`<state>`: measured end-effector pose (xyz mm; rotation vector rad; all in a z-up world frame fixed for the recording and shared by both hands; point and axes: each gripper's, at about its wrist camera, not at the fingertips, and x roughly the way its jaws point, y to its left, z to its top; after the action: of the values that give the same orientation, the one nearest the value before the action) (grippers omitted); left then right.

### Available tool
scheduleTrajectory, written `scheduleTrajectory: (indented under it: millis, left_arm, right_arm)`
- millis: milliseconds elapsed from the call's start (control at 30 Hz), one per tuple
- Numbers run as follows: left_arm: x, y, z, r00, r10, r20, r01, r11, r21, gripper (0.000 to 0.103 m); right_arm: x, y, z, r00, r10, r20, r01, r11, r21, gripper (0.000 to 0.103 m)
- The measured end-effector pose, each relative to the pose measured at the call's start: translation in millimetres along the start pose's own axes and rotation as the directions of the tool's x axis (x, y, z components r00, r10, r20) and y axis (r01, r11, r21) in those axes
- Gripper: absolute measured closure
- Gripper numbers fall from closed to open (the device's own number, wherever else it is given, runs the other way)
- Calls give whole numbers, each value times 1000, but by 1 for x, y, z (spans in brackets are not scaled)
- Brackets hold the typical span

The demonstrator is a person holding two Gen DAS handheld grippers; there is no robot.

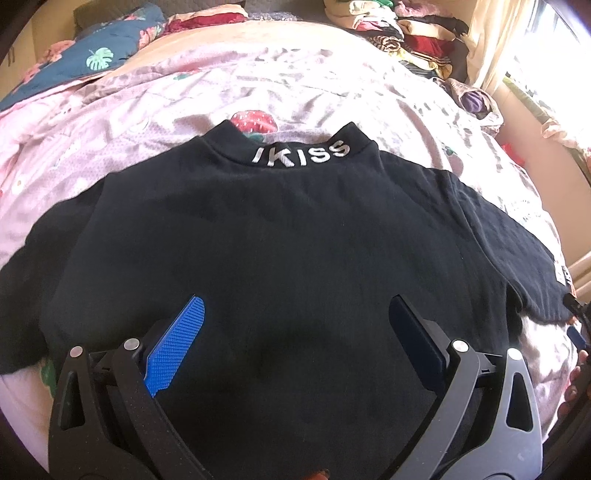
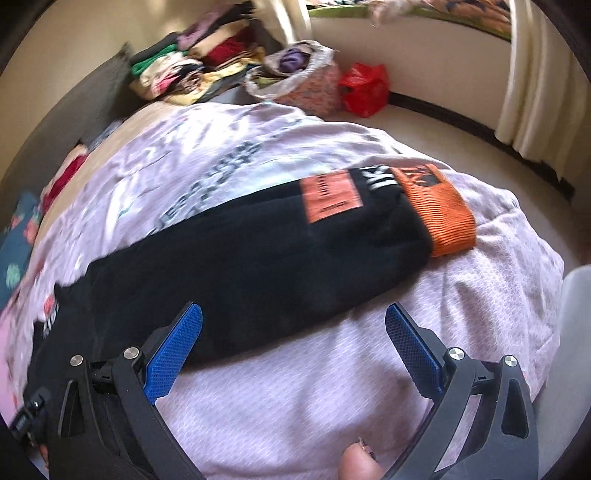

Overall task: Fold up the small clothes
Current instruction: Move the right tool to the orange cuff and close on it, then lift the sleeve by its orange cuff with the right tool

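A black sweatshirt [image 1: 280,236] lies flat on the pink bedspread, its collar marked "IKISS" [image 1: 301,152] pointing away from me. My left gripper [image 1: 295,314] hovers open over its lower body, blue pads wide apart with nothing between them. In the right wrist view the shirt's long black sleeve [image 2: 236,258] stretches toward an orange ribbed cuff [image 2: 443,218], with an orange patch [image 2: 330,195] near it. My right gripper [image 2: 293,325] stands open just below the sleeve's edge, its left pad [image 2: 177,350] over the black cloth, the right one over bare bedspread.
The pink printed bedspread [image 1: 147,122] covers the bed. Folded clothes are piled at the far side [image 1: 406,33] [image 2: 192,70]. A basket of cloth [image 2: 295,77] and a red bag [image 2: 364,88] sit on the floor beyond. A fingertip [image 2: 360,465] shows at the bottom edge.
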<state>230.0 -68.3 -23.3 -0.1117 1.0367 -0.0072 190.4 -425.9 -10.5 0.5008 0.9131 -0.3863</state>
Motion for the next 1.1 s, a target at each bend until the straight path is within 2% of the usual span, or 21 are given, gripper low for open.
scheduleTrajectory:
  millis: [167,200,233,400,467,533,600,633,733,867,1100]
  left_arm:
    - [10,-3,10,1000,1,-1,-1,1000,-3,9]
    - [11,-3,12,1000,3,-3,-3,1000,-3,9]
    - [13,-3,14,1000,6,-5,-6,1000,-2,9]
    - [20,-3,21,1000,9,-13,-9,1000,-7,9]
    - [21,-2,24,1000,8,-14,-9,1000,-18,9]
    - [18,-2,26,1000,-7,-9,7,1000,-22,9]
    - [15,-2,27,1000,-13,-1,13,1000,-19,9]
    - [13,-2,28,1000,-12,4,12,1000,-16,9]
    - [6,0,32,1000,-15,15,16,1000,-18,9]
    - [-7,7,35,999,-12,39,13,999,-32,9]
    - [-36,26,44,996,-27,83,32,998,-62,9]
  right_arm:
    - [19,-25,14,1000,-3,-21,6,992,128,6]
    - [21,-28,16,1000,-7,-22,10,989,146,16]
    - [25,-32,18,1000,-11,-23,15,985,172,21]
    - [36,-52,29,1000,8,7,-10,959,284,30]
    - [38,-59,34,1000,7,28,-15,946,324,43]
    - [37,-67,37,998,28,57,-47,929,368,69]
    - [35,-72,39,994,65,83,-93,915,393,79]
    - [31,-70,39,991,83,105,-117,918,378,86]
    - [16,-56,41,980,122,157,-167,935,312,91]
    - [-17,-26,48,953,202,224,-248,948,200,91]
    - [-61,36,49,912,322,255,-337,941,16,91]
